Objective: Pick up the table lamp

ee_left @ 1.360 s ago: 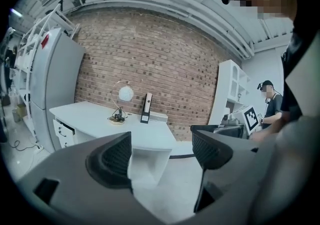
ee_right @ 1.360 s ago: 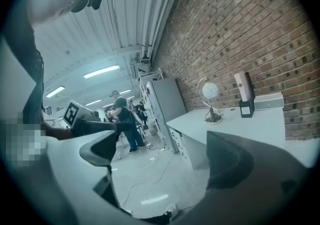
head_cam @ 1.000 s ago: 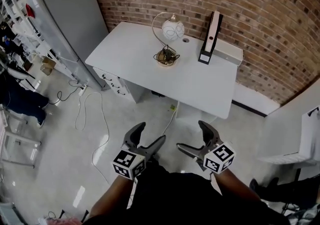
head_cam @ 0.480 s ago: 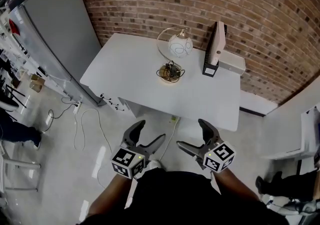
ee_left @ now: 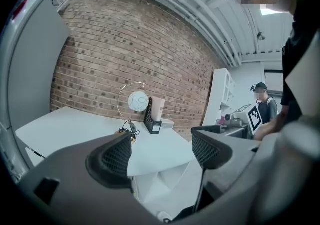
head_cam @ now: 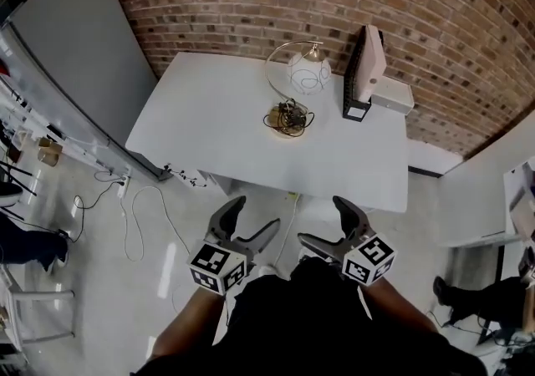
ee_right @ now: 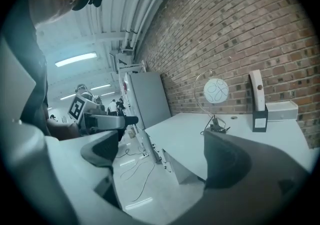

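Two grey hand-held tools, left gripper [head_cam: 256,215] and right gripper [head_cam: 321,221], curved jaws with black mesh-textured pads [ee_left: 117,156], white cubes [head_cam: 217,267] bearing black square markers, black top [head_cam: 309,320].

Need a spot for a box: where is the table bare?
The table's whole left half, from its left edge to the lamp, is bare. So is the front strip between the lamp's cord and the near edge. Crowded: the back right, where lamp, file holder and white box stand close together.
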The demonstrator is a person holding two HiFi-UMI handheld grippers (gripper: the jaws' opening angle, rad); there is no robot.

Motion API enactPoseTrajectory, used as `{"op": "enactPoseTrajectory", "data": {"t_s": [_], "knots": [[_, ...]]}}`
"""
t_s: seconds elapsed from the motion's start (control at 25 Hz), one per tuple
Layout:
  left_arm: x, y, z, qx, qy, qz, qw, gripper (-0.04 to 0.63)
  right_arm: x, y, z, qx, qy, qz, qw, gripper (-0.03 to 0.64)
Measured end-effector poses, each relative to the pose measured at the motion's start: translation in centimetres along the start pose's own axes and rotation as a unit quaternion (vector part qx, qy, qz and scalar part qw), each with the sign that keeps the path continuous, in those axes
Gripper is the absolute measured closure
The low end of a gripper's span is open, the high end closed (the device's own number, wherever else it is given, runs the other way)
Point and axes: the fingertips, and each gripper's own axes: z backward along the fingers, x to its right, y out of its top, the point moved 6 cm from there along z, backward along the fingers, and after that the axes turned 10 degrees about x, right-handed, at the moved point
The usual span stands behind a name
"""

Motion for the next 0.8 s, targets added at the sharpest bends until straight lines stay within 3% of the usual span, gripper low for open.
{"op": "enactPoseTrajectory", "data": {"t_s": [0.4,0.8], "knots": [[-3.0,-0.3,-3.5,-0.022,-0.004,0.003,0.9997,0.218,4.2,0.9,-3.8,0.012,-0.009,-0.014,1.0,0.082],[-7.7,3.9,-10.7,-0.019,0.007,-0.04,0.999,0.218,11.1,4.9,-8.4,0.05,0.0,-0.005,0.999,0.087]]}}
